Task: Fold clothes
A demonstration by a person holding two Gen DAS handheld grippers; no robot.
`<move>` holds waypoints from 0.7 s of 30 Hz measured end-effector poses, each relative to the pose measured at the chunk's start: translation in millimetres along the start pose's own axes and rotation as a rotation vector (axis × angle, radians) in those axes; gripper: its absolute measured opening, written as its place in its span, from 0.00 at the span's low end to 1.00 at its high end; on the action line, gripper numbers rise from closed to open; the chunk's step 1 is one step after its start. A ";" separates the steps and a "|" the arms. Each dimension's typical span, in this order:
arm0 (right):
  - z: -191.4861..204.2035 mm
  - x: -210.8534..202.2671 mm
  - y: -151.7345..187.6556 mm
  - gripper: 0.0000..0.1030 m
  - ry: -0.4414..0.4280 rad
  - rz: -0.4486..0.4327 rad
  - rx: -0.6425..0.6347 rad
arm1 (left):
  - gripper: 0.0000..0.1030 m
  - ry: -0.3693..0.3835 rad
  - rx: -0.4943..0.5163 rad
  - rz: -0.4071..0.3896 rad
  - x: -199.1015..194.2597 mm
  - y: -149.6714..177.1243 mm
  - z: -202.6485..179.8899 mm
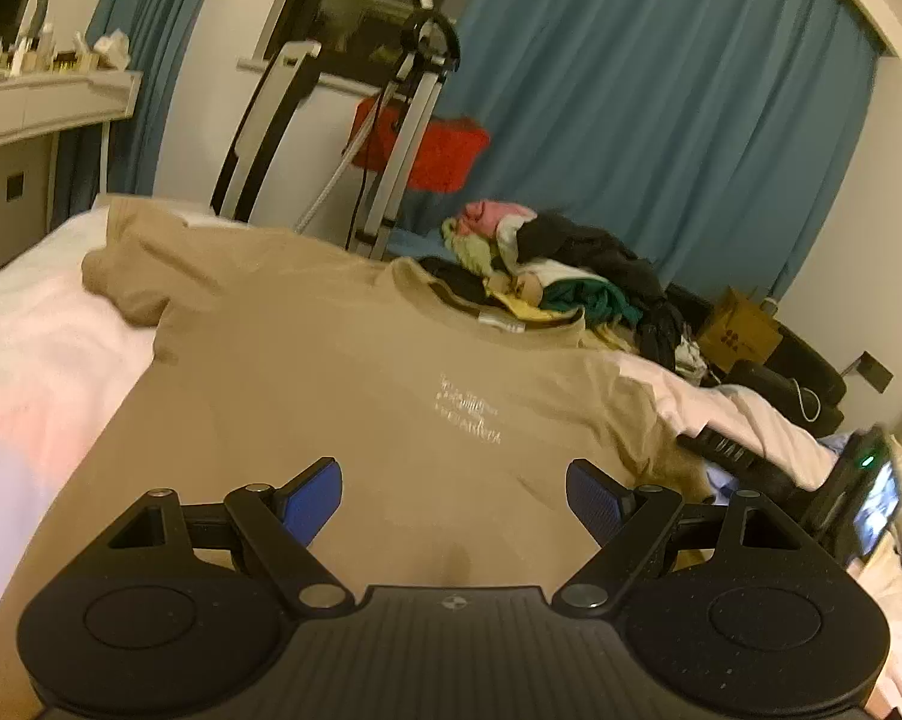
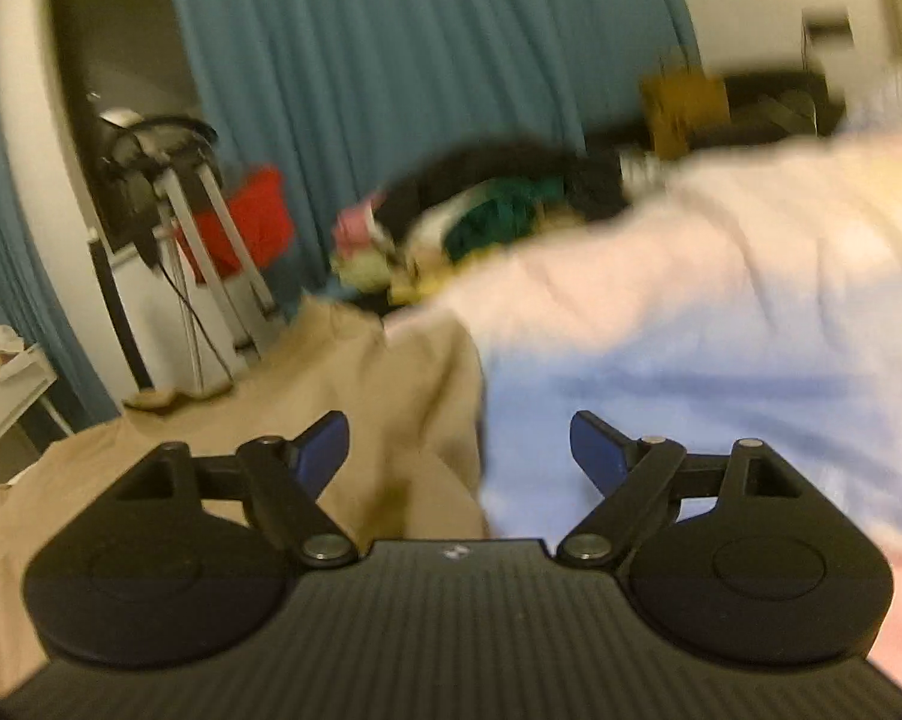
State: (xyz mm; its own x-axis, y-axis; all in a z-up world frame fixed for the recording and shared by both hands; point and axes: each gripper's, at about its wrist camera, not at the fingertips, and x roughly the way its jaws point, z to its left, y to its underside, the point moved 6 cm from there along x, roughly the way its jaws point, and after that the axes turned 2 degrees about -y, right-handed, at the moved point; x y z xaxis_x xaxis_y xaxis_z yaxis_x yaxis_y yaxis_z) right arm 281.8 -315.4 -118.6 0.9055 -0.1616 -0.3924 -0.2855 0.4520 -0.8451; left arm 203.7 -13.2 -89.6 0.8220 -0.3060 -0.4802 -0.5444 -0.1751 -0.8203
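A tan T-shirt [image 1: 343, 372] with small white print lies spread flat on the pale bed cover [image 1: 37, 360], collar towards the far side. My left gripper [image 1: 454, 495] hovers open over its lower chest, nothing between the blue pads. In the blurred right wrist view the shirt's right edge and sleeve [image 2: 391, 396] lie bunched against the pale cover [image 2: 721, 312]. My right gripper [image 2: 460, 453] stands open just above that edge, its pads apart from the cloth. The right gripper's black body and lit screen [image 1: 859, 498] show at the right edge of the left wrist view.
A heap of mixed clothes [image 1: 571, 264] sits at the bed's far side, beyond the collar. Behind it hang blue curtains [image 1: 661, 120]. A metal stand with a red cloth [image 1: 427, 144] is near the window. A white shelf [image 1: 43, 102] is at the left.
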 end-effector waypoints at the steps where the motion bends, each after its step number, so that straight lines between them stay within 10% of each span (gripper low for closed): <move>1: -0.3 8.3 5.4 0.80 -0.027 0.033 0.005 | 0.81 -0.001 0.013 -0.012 0.3 -0.5 -2.2; 3: 7.8 23.2 12.4 0.54 -0.061 0.084 -0.051 | 0.81 -0.006 0.051 -0.034 1.3 0.0 -5.6; 4: 19.5 27.8 15.7 0.19 -0.043 0.100 -0.134 | 0.81 -0.010 0.067 -0.037 2.1 1.1 -6.4; 5: 31.3 31.8 18.9 0.08 -0.025 0.114 -0.217 | 0.81 -0.011 0.072 -0.037 3.1 1.8 -6.0; 12: 150.2 18.8 74.8 0.08 -0.112 0.061 -0.775 | 0.81 0.031 -0.030 -0.029 1.3 -2.7 14.2; 17: 184.1 0.7 108.2 0.11 -0.265 0.046 -0.880 | 0.79 0.024 -0.127 0.020 6.1 2.4 28.2; 19: 177.1 -11.1 98.6 0.22 -0.323 0.032 -0.806 | 0.79 0.036 -0.152 0.029 6.2 2.3 29.4; 21: 164.7 -23.8 81.3 0.59 -0.378 0.016 -0.677 | 0.79 0.041 -0.158 0.029 5.7 2.7 28.9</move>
State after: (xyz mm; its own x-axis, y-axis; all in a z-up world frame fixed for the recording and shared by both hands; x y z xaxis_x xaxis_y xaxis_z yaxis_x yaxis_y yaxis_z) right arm 288.8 -130.3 -118.1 0.9106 0.2059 -0.3584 -0.3186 -0.2027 -0.9260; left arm 211.7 11.6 -103.5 0.7997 -0.3507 -0.4874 -0.5901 -0.3095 -0.7456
